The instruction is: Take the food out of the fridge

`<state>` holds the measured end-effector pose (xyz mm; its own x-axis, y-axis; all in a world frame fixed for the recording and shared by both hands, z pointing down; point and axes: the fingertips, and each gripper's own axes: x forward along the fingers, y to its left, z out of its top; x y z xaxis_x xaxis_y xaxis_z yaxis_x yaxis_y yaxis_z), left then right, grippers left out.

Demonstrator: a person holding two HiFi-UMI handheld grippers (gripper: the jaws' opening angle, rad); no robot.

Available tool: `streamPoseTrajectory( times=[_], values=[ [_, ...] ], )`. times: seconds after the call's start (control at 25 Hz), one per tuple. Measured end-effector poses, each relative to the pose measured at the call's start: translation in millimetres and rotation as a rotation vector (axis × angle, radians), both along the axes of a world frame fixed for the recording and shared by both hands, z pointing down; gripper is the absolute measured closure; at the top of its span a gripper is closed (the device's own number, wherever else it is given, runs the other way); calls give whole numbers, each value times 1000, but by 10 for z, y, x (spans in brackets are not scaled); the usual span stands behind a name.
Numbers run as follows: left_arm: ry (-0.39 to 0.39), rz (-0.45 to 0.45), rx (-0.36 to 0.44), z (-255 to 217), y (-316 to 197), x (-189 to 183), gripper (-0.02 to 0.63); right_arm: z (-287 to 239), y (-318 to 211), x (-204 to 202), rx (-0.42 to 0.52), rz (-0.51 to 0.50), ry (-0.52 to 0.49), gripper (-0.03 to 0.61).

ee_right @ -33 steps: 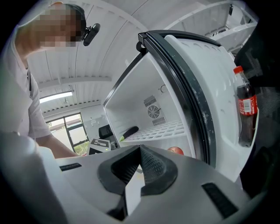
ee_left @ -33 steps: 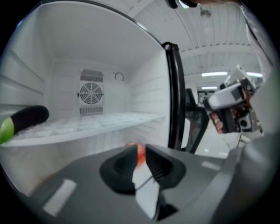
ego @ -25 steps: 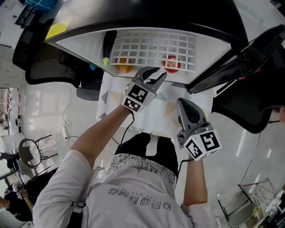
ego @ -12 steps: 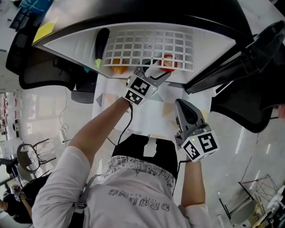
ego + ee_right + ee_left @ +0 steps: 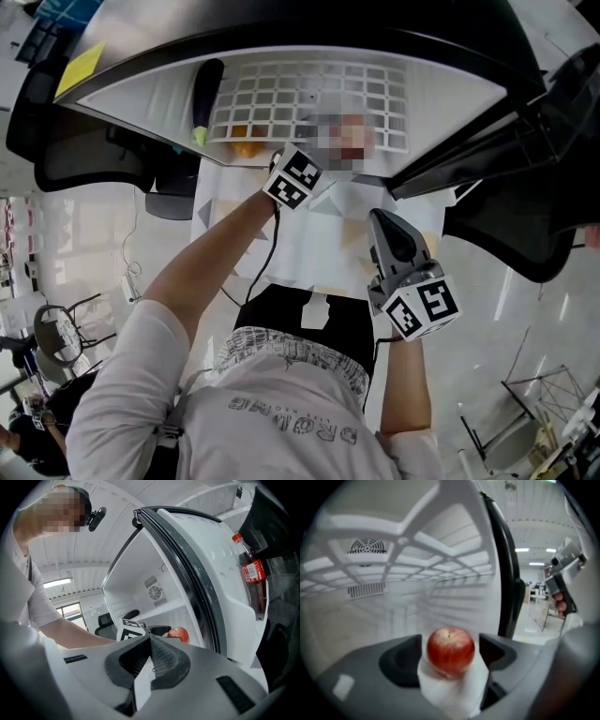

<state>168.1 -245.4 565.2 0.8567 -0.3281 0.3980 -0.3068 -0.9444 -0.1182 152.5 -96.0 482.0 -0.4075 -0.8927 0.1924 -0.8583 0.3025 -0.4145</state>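
Approach for the grasp: left gripper [image 5: 451, 654], its jaws having just opened wide, straddles without touching the red apple [image 5: 450, 649] inside the fridge [image 5: 370, 597], and should centre on the round fruit before closing gently, while the right gripper [image 5: 149, 643] hangs nearer, jaws together and empty

Support: white fridge floor [image 5: 351, 634], under the white grid shelf [image 5: 319, 89].
On it: red apple [image 5: 451, 651], stem up.
Left of apple: orange fruit [image 5: 246, 146], seen through the grid.
Farther left of apple: dark, green-tipped vegetable [image 5: 204, 86]; its level is unclear.
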Motion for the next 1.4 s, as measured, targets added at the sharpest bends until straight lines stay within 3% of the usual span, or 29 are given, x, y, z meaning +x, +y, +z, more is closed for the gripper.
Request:
streamPoseTrajectory(
  times=[0.52, 0.76, 1.4],
  values=[
    [-29, 4, -13, 105, -11, 65, 250, 30, -10, 2, -18, 13, 1, 578],
    [-7, 0, -20, 33, 56, 7, 253, 10, 1, -41, -24, 12, 4, 578],
    [61, -7, -50, -373, 516, -479, 255, -271, 78, -197, -16, 1, 37, 578]
  ],
)
